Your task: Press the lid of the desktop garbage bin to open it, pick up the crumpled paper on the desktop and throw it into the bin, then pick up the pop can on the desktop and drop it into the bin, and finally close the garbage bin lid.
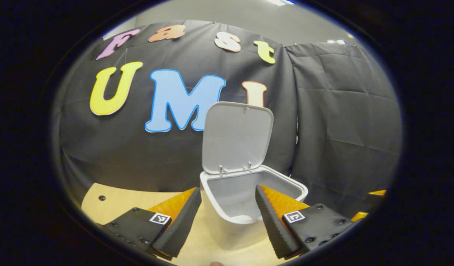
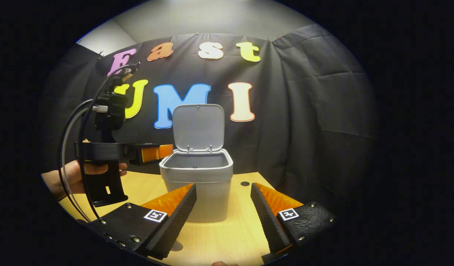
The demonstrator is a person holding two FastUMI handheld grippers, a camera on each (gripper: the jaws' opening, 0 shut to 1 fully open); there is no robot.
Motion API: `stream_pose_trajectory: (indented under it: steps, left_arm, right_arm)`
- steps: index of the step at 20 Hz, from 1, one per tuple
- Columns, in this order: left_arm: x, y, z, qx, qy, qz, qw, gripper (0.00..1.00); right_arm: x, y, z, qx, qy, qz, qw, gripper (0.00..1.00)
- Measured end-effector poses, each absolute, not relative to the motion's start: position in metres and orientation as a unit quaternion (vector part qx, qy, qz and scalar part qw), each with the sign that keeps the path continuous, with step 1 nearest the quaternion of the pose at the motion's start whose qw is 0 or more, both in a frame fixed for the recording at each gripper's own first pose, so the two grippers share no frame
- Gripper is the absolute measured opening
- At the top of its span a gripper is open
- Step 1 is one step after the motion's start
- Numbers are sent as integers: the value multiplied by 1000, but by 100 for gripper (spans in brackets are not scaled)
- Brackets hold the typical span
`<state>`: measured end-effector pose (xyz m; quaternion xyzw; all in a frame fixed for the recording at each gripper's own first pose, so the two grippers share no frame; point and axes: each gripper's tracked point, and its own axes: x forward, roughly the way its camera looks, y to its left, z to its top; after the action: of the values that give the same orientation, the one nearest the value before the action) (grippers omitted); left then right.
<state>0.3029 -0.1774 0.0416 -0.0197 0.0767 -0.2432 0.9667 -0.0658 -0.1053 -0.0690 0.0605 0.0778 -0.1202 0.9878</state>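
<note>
In the left gripper view, the bin (image 1: 249,210) was seen at lower centre of the frame, standing on the bench (image 1: 112,201), with its lid (image 1: 237,137) raised upright behind the open mouth. The left tool (image 1: 229,218) was held wide open at the bottom of the frame, nothing gripped, its two fingers framing the bin's near wall; whether they touched it could not be told. In the right gripper view, the bin (image 2: 197,184) was seen at centre, its lid (image 2: 198,127) standing up at the back edge. The right tool (image 2: 223,218) was spread wide at the bottom, empty, the bin seen between its fingers. At the left of that frame, the left tool (image 2: 157,152) was held by a hand (image 2: 77,177) just beside the bin's rim.
</note>
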Motion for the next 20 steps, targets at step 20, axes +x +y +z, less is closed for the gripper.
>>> stream_pose_trajectory:
  steps: [20]
  left_arm:
    - [213, 3, 41, -11, 49, -79, 996, 95]
  right_arm:
    - [-29, 17, -156, 55, 196, 72, 977, 95]
